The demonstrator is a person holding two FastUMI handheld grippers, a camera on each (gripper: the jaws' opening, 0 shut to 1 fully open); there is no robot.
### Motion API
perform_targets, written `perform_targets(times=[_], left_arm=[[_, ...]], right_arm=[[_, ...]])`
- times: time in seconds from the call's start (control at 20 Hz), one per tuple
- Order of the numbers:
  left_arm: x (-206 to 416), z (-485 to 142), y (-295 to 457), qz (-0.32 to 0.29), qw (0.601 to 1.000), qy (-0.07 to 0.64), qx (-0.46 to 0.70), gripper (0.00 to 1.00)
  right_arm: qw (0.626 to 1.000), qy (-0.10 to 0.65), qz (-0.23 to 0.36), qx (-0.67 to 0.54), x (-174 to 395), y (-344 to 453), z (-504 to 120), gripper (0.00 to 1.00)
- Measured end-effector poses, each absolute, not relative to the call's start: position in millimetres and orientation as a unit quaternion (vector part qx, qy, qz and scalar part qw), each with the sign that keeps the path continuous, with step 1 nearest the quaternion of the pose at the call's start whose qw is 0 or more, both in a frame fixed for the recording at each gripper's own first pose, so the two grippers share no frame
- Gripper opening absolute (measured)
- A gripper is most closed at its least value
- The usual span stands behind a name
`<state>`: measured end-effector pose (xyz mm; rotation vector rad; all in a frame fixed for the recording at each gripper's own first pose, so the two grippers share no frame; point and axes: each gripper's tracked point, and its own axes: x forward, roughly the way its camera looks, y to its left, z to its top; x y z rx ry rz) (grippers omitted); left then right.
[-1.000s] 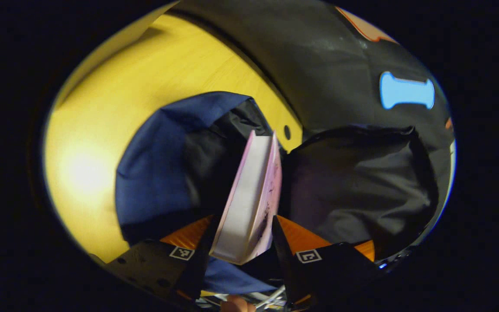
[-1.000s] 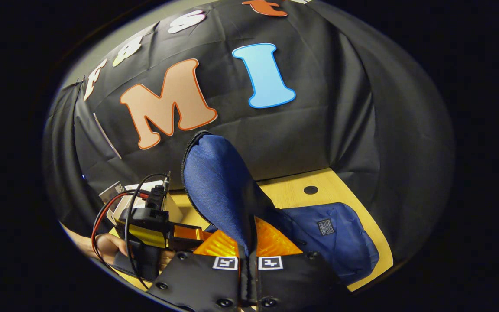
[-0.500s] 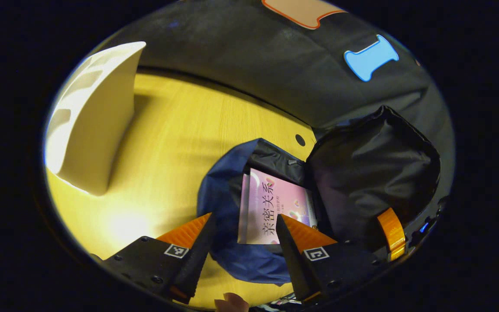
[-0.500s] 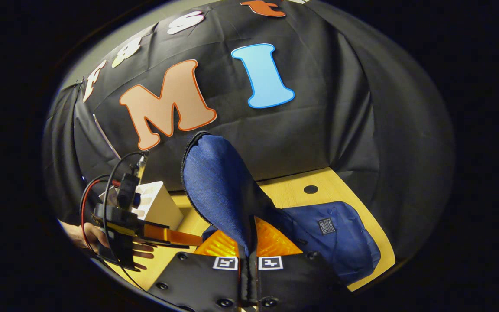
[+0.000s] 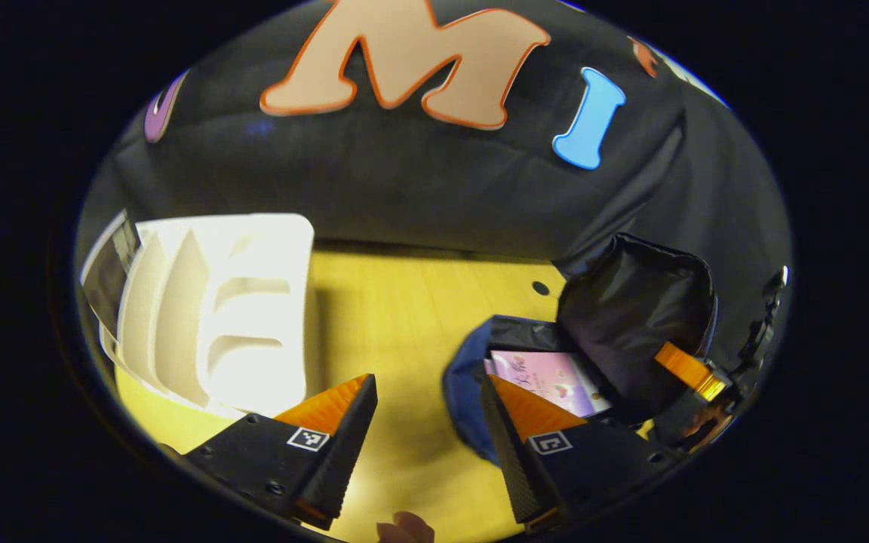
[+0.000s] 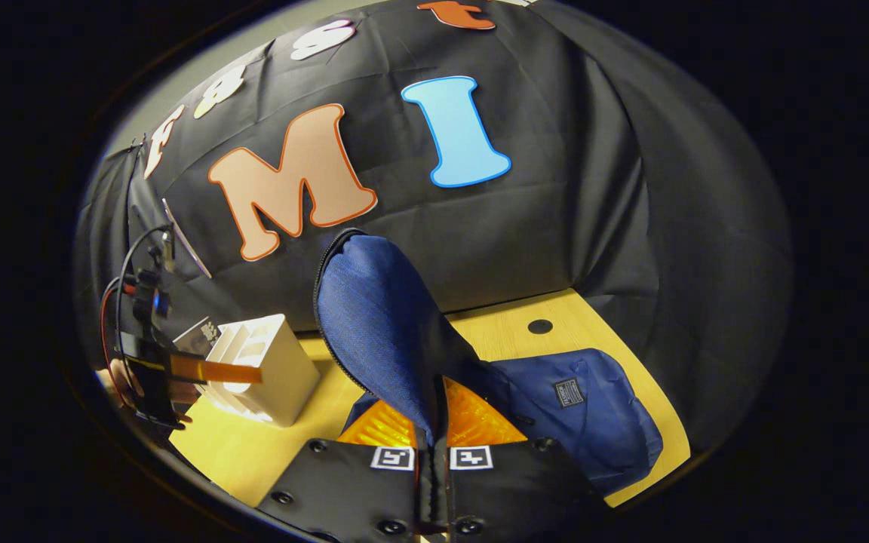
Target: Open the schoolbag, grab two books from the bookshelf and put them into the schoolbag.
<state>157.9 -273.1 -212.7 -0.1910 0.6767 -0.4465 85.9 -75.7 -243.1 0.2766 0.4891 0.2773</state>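
Nearby, bookshelf [image 5: 216, 317] w/ one book [image 5: 106, 268].

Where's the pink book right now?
In the left gripper view, the pink book lies inside the open schoolbag, lower right, just past the left gripper.

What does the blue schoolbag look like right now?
The schoolbag is dark blue woven cloth with a black lining and a small sewn patch on its front. It lies on the yellow wooden table, unzipped. The right gripper has its jaws shut on the flap and holds it upright, zipper along its edge. Inside the open mouth lies a pink book, flat.
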Motion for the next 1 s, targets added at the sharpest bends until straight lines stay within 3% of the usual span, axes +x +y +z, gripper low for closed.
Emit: perform_targets(times=[0.1, 0.2, 0.65, 1.0], left_arm=[[168.3, -191.6, -241.0, -0.197, 0.932, 0.298, -0.056, 0.83], [180.4, -172.1, -196.1, -0.165, 0.947, 0.275, -0.024, 0.98], [214.3, -157.0, 2.1, -0.068, 0.947, 0.312, -0.023, 0.96], [241.6, -171.4, 76.8, -0.054, 0.934, 0.353, -0.005, 0.95]], right_arm=[[0.951, 0.241, 0.137, 0.135, 85.2, -75.9, -242.9, 0.03], [0.951, 0.241, 0.138, 0.132, 85.3, -75.8, -243.8, 0.03], [0.953, 0.238, 0.127, 0.137, 87.0, -77.1, -246.4, 0.03], [0.953, 0.242, 0.115, 0.138, 88.7, -79.0, -246.5, 0.03]])
